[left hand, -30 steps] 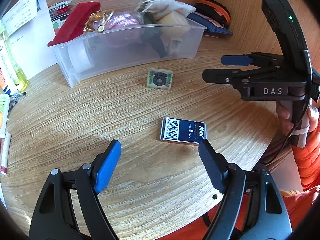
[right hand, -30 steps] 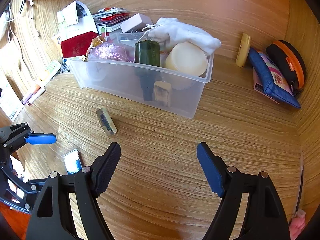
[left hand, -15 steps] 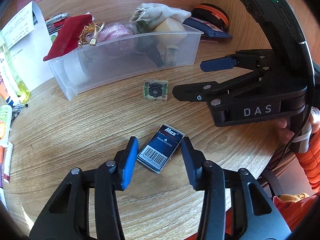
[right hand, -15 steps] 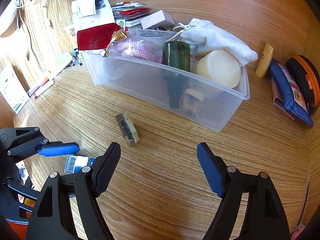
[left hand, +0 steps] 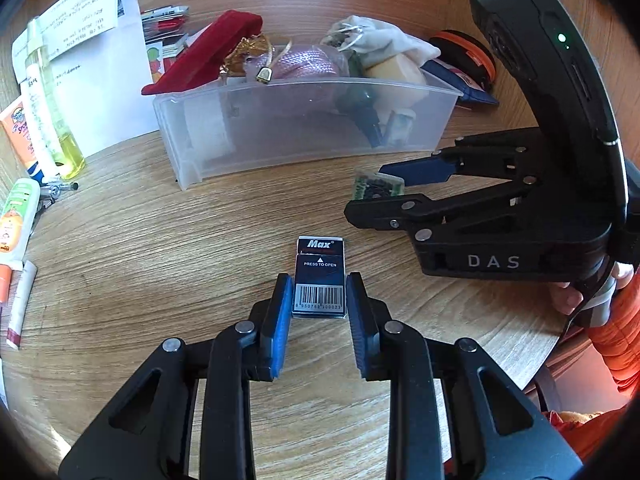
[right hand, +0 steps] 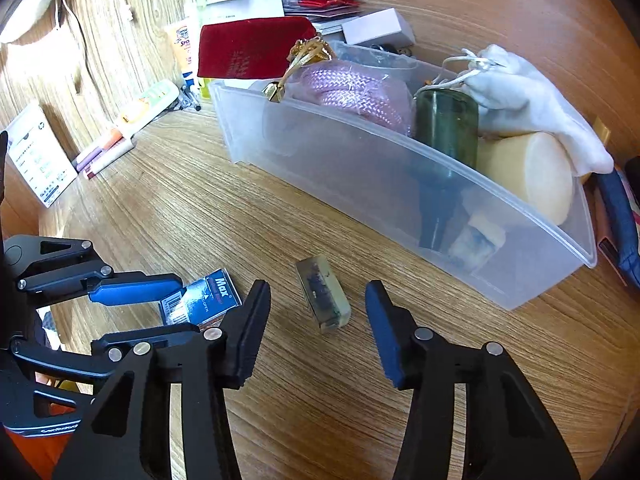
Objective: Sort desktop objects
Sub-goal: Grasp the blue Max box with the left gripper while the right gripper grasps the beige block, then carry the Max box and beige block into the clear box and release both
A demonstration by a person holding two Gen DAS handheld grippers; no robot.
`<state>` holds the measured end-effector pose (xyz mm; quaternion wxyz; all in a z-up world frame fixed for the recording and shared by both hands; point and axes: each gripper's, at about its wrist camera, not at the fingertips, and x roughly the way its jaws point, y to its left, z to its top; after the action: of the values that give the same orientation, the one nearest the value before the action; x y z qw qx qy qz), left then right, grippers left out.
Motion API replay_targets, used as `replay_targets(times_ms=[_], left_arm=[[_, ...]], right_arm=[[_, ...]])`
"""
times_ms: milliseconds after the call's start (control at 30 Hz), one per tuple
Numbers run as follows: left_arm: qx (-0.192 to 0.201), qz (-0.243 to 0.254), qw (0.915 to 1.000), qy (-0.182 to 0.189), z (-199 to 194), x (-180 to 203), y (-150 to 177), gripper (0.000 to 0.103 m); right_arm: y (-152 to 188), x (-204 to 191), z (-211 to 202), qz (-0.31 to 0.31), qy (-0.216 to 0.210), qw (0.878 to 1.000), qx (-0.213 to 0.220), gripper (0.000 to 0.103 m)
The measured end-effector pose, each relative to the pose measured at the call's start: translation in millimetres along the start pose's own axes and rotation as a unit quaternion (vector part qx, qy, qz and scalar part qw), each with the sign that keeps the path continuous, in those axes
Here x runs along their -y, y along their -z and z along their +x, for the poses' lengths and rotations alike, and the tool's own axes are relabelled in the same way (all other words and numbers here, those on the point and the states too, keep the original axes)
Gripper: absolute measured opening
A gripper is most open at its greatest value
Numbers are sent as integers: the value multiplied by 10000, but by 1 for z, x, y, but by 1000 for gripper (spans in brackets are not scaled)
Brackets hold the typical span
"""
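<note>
Spanning the wooden desktop [left hand: 132, 240] from left to right: tubes and pens at the left edge, a clear plastic bin [left hand: 304, 128] at the back, two loose items in front of it, and both grippers. The bin already holds a red velvet pouch [left hand: 208, 56], pink cord [right hand: 356, 96], a green bottle [right hand: 448, 128], a cream cylinder [right hand: 528, 172] and a white drawstring bag [right hand: 528, 92].

Left gripper [left hand: 320, 312]: jaws closing and narrow, flanking the barcode end of a dark blue "Max" staple box [left hand: 320, 276] that lies flat on the desk. Pads sit at or almost at the box's long sides; a thin gap seems to remain, so a firm grip is not yet evident.

Right gripper [right hand: 316, 320]: jaws closing, still moderately wide, with a small clear block with a dark inlay [right hand: 326, 300] standing on edge between them, untouched. The block lies just in front of the bin wall.

Risks, as judged. (1) The left pads hold only the near end of the staple box; lifting may let the far end droop or pivot out. (2) The label reads "press to open", so a hard squeeze could pop the box and spill staples. (3) The block stands askew to the right pads; uneven contact could topple or skid it. (4) The two grippers work close together, so simultaneous lifts toward the bin may collide.
</note>
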<state>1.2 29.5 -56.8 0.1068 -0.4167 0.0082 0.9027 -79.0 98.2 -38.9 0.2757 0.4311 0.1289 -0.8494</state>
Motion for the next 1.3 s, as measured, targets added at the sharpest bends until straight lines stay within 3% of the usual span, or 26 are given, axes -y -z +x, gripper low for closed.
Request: replay_targets(times_ms=[67,167,500,1300], left_arm=[[22,-83,10000,-4,-1,-4,-1,27],[79,-211,9997,19,-3,-10,-3,27],[331,-343,9988,82,-19,-14,-16,27],[970,15,9943,446,-35,22,-81,27]], right_arm=[[-1,0,3,21,-48,10000,-32,26],[0,1,3,60,-109,9999,-9,15],[5,10,-18,270,-88,9990,332,15],[2,51,-71,671,275,9913,1101,15]])
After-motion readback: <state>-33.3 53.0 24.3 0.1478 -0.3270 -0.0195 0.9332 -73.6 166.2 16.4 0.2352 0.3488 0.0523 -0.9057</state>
